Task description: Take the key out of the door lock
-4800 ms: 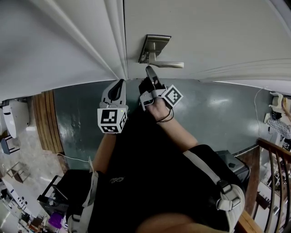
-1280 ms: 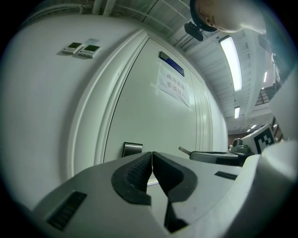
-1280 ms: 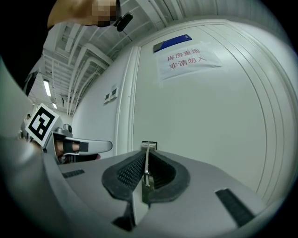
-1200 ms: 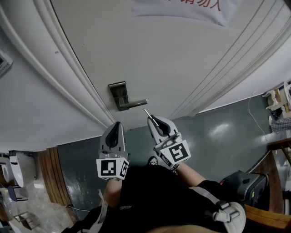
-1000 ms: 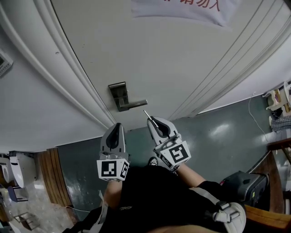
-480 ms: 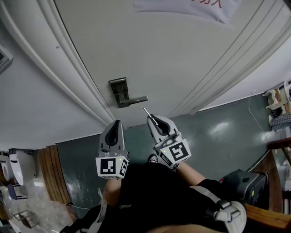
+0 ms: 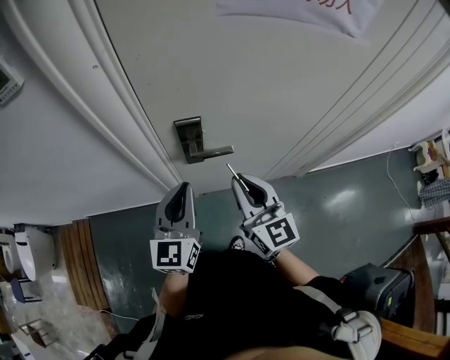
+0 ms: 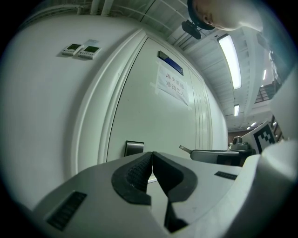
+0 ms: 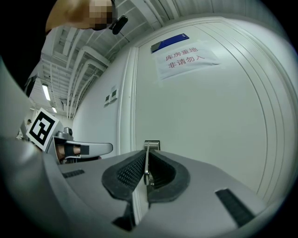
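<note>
A metal lock plate (image 7: pixel 188 133) with a lever handle (image 7: pixel 215 151) sits on the white door (image 7: pixel 281 84). My right gripper (image 7: pixel 241 183) hangs a short way below the handle, shut on a thin metal key (image 7: pixel 233 171) whose blade sticks out toward the door. In the right gripper view the key (image 9: pixel 145 160) stands edge-on between the ribbed pads, with the lock plate (image 9: pixel 152 144) behind it. My left gripper (image 7: pixel 183 190) is beside it on the left, shut and empty. The lock plate (image 8: pixel 134 148) lies beyond its closed tips (image 8: pixel 152 158).
A paper notice (image 7: pixel 302 10) hangs high on the door. The door frame (image 7: pixel 105 91) runs along the left. Two small wall panels (image 8: pixel 83 49) sit left of the frame. A wooden railing (image 7: pixel 429 232) and a black bag (image 7: pixel 373 281) stand on the grey-green floor at right.
Several seconds ago my right gripper was up at the lock under the handle; it is now drawn back from the door with the key. Over the last second both grippers hardly move.
</note>
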The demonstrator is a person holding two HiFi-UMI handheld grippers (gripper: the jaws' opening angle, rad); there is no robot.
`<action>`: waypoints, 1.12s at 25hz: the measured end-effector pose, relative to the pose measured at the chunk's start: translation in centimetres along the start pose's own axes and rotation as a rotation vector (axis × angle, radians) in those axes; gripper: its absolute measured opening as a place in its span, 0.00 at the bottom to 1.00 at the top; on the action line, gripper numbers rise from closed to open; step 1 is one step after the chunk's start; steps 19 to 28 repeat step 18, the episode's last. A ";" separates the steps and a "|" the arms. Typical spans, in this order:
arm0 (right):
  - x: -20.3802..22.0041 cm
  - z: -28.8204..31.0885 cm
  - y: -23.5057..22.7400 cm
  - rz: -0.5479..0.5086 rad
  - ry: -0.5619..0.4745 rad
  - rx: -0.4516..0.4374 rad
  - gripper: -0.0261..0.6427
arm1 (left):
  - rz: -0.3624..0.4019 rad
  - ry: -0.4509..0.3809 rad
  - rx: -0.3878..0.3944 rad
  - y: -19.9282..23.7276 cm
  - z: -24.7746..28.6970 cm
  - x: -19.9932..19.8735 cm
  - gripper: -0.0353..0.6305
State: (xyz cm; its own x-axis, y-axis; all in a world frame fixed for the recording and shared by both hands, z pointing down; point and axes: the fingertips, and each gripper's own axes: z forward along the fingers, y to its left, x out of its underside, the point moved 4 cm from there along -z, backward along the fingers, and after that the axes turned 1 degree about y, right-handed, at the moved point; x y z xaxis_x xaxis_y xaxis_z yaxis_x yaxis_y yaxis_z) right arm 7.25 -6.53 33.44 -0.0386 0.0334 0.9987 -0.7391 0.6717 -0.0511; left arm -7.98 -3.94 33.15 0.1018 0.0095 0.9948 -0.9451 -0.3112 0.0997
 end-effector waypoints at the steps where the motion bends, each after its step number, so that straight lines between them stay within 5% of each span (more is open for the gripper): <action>1: 0.1 0.0 0.0 0.002 0.004 0.002 0.08 | -0.001 -0.001 -0.002 0.1 -0.1 0.1 0.09; 28: 0.1 0.2 0.2 0.002 0.008 0.007 0.08 | -0.011 0.006 -0.007 0.6 -0.3 0.5 0.09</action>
